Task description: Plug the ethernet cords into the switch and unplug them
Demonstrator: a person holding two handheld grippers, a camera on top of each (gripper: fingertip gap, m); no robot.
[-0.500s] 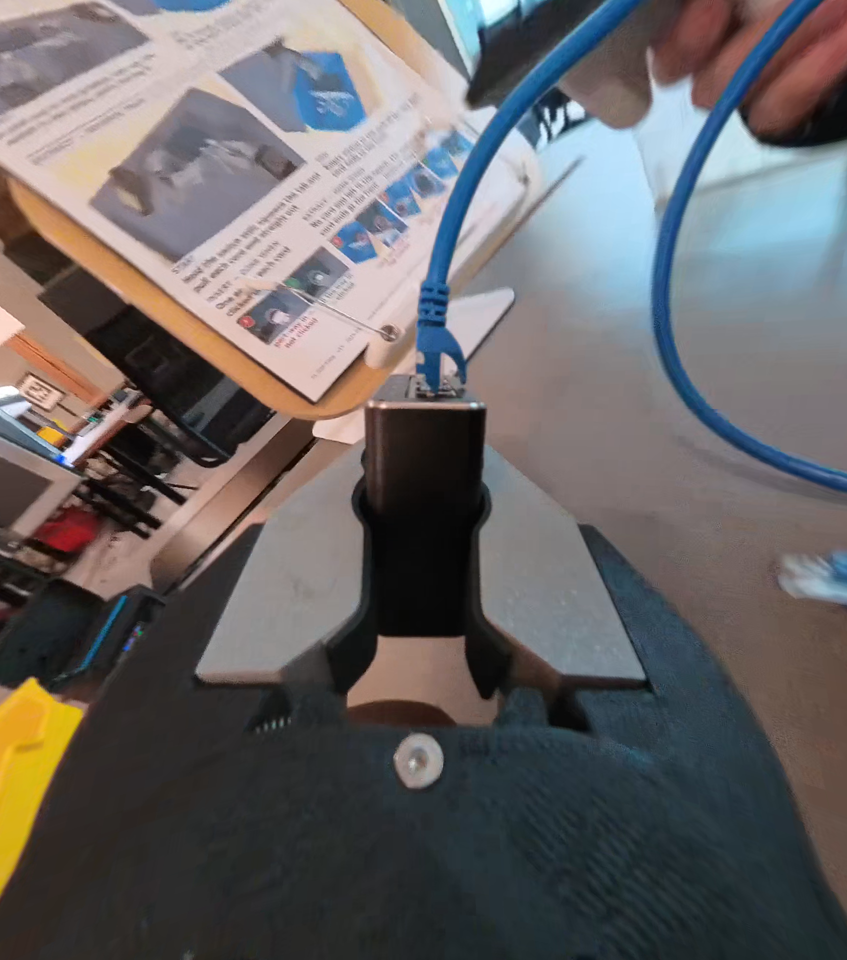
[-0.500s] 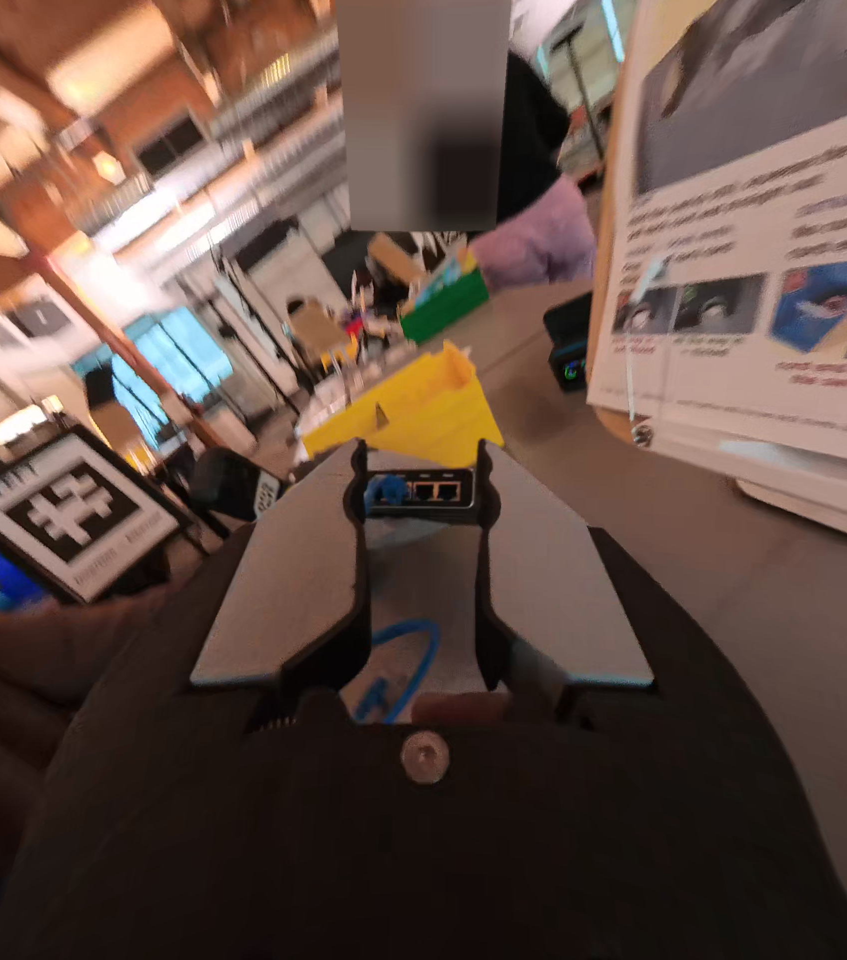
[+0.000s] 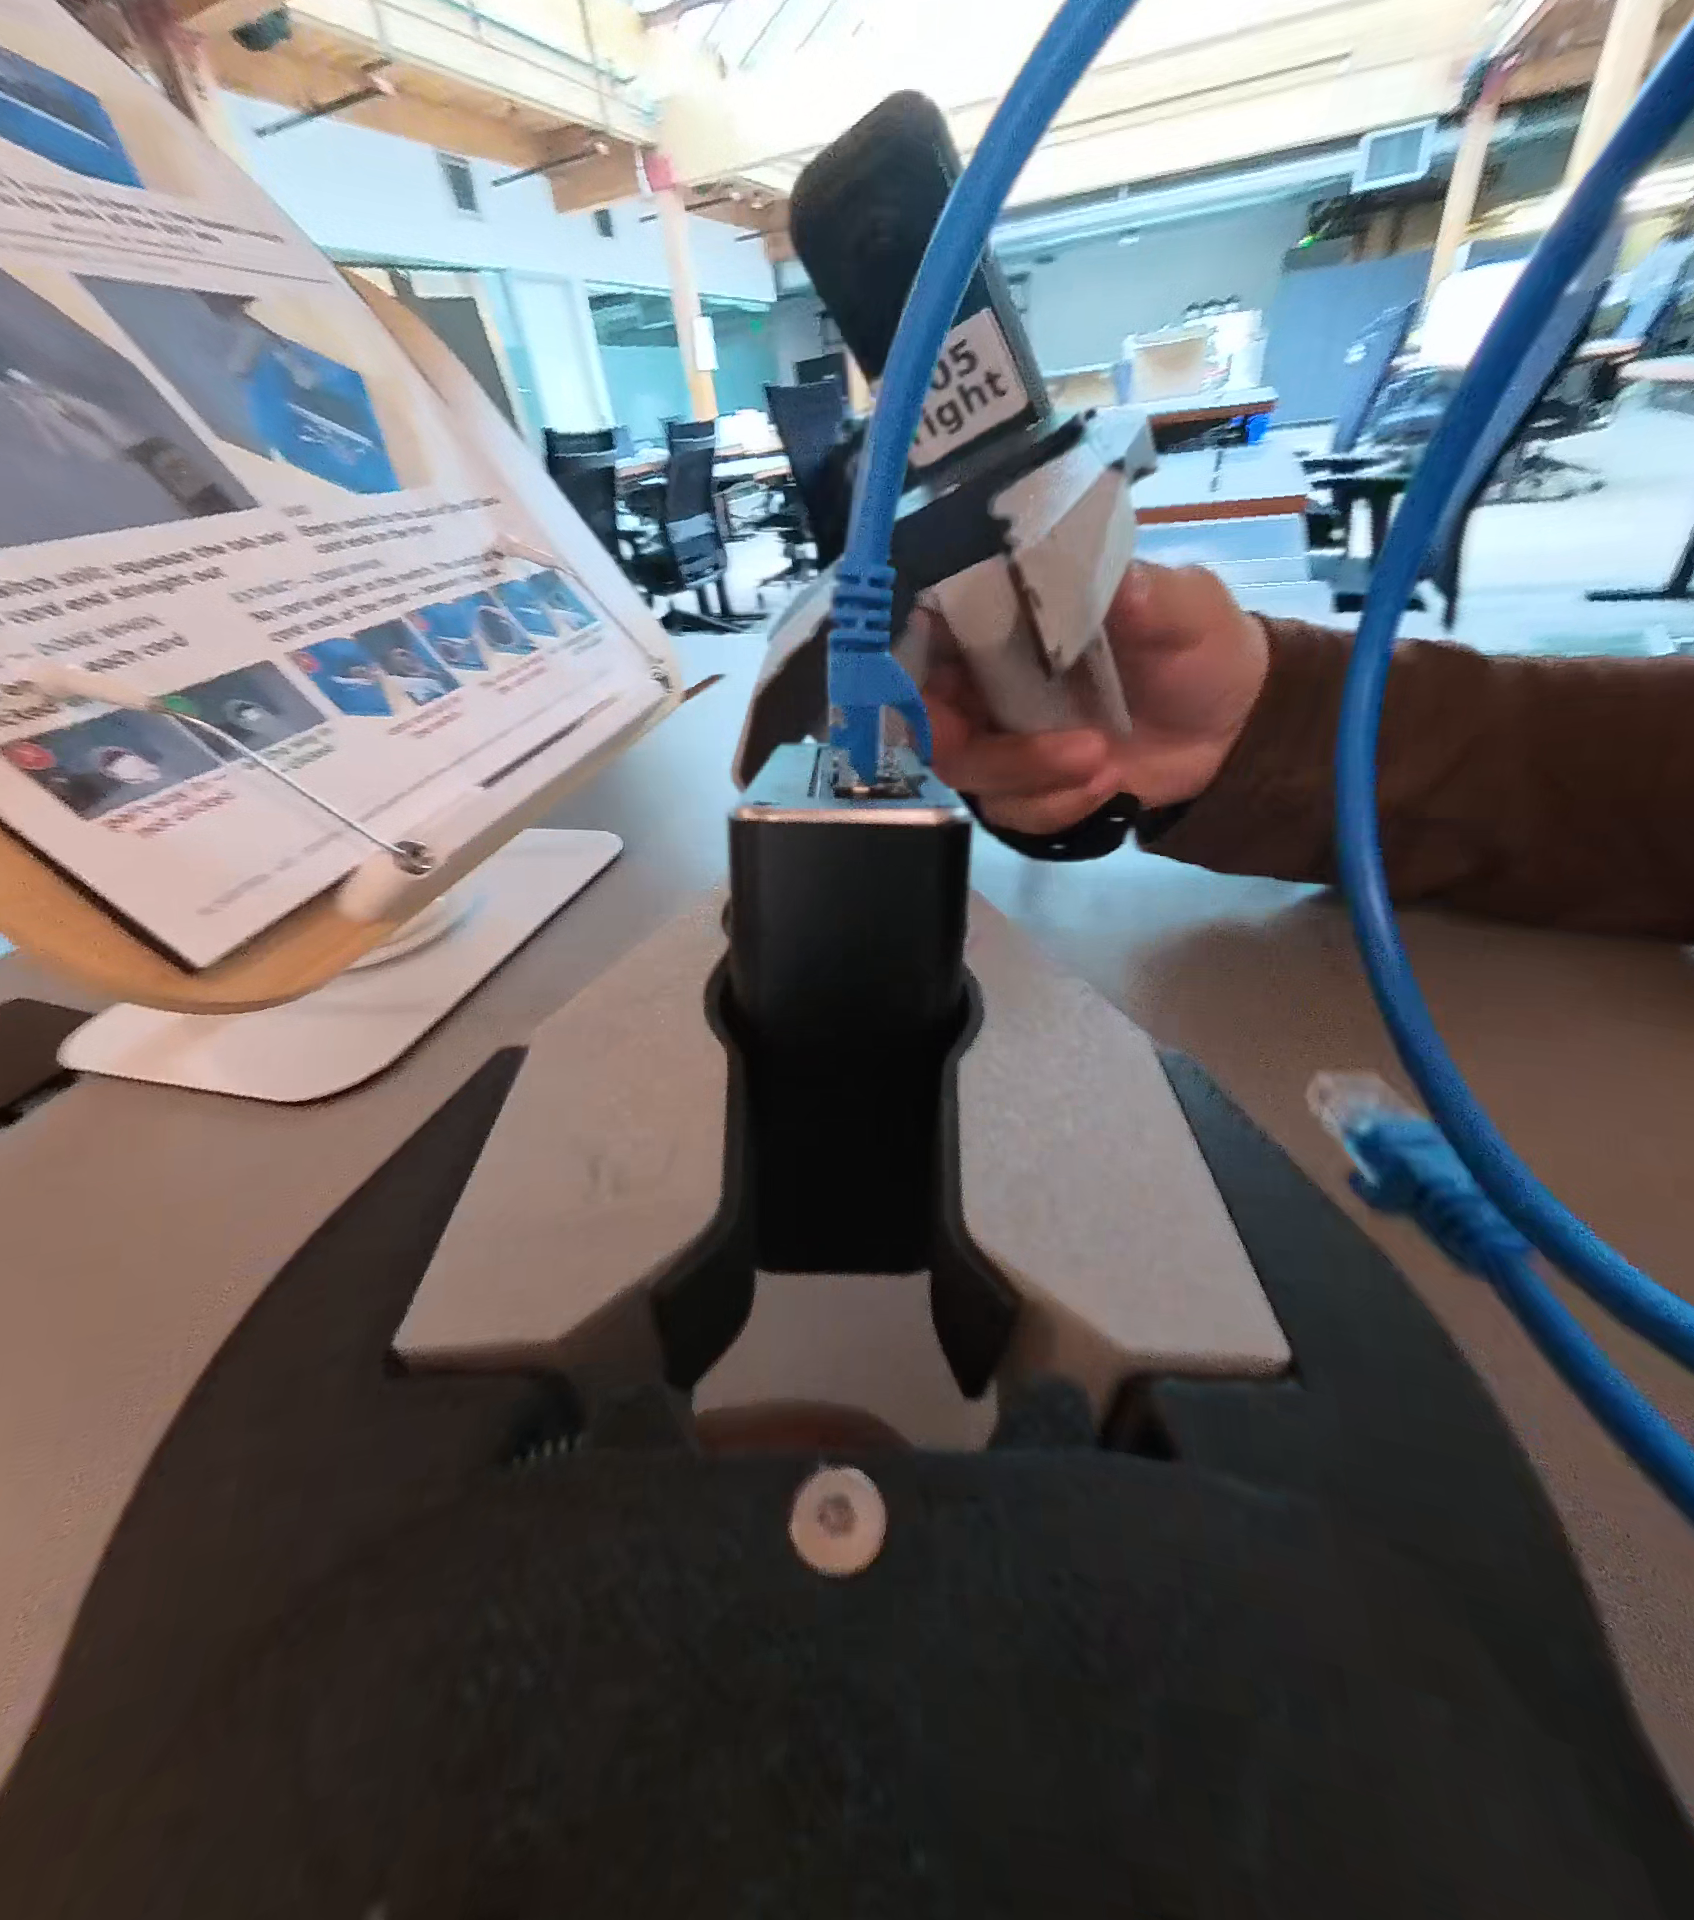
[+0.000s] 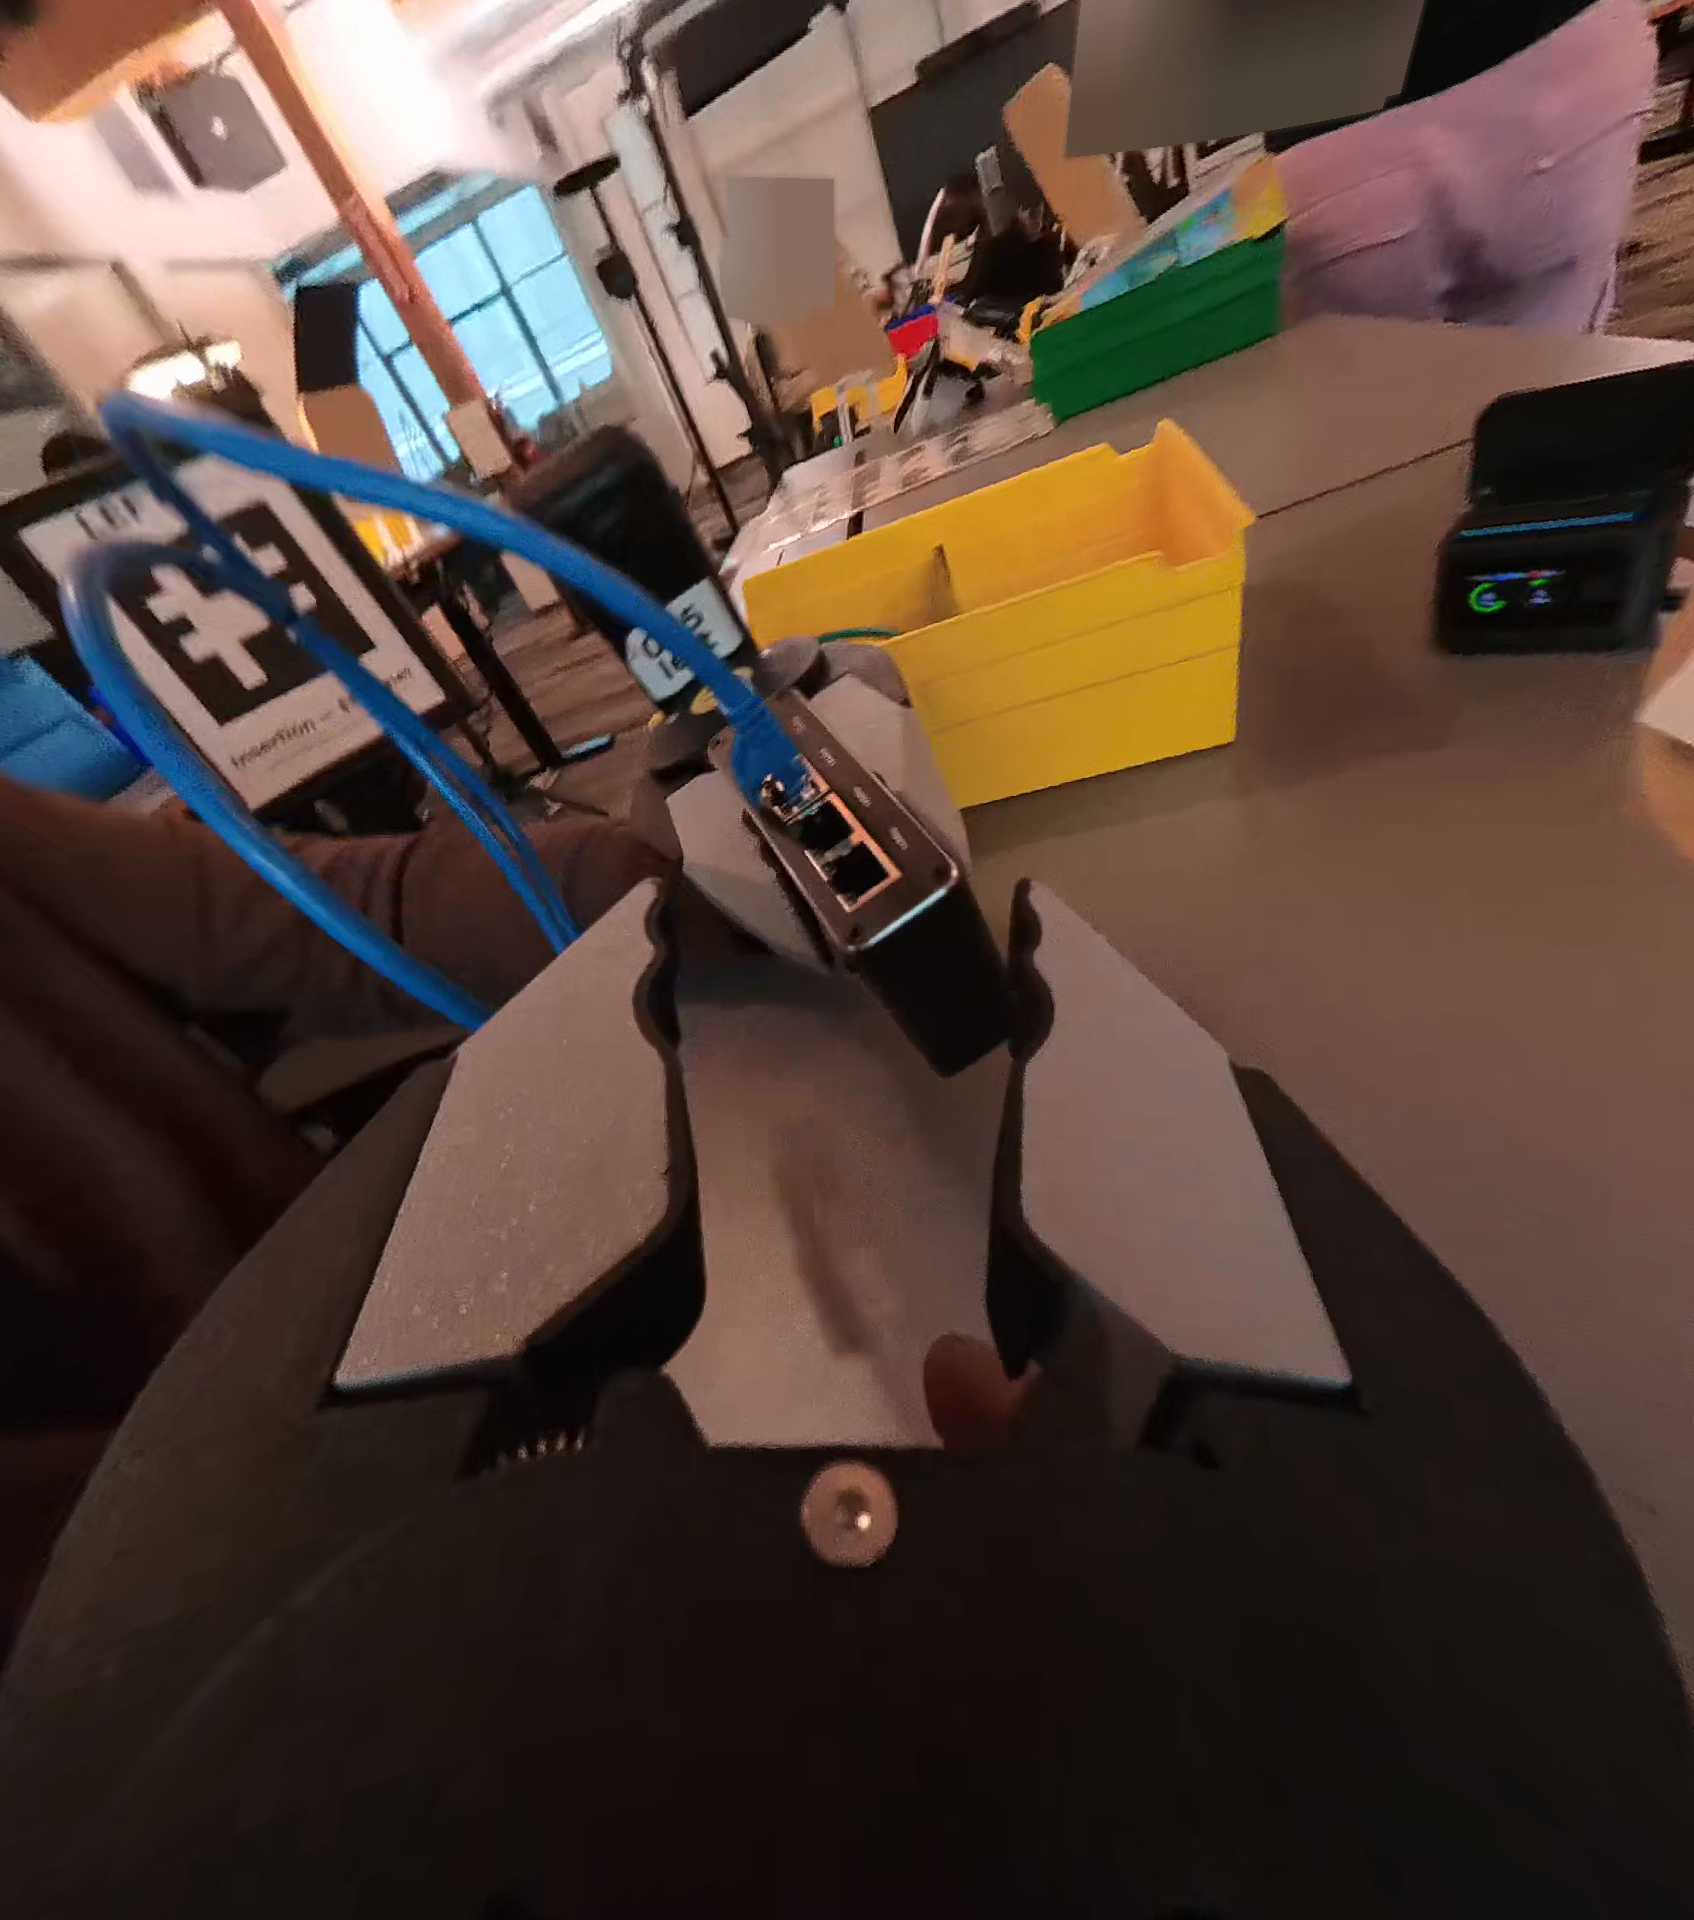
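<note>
Fingers [image 3: 614, 1122] of the left gripper [image 3: 845, 997] clamp the black switch [image 3: 845, 1039]; the right gripper [image 4: 843, 997] gapes empty. One blue cord [image 3: 864, 665] seems seated; keep the switch steady for the loose plug [image 3: 1383, 1132].

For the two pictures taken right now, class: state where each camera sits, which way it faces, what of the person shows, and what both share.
Left wrist view: on the left gripper, shut on the black switch, facing the right gripper, a hand and the instruction stand.
Right wrist view: on the open right gripper, facing the switch, yellow bin and a brown sleeve.
Shared: switch, plugged blue cord.
</note>
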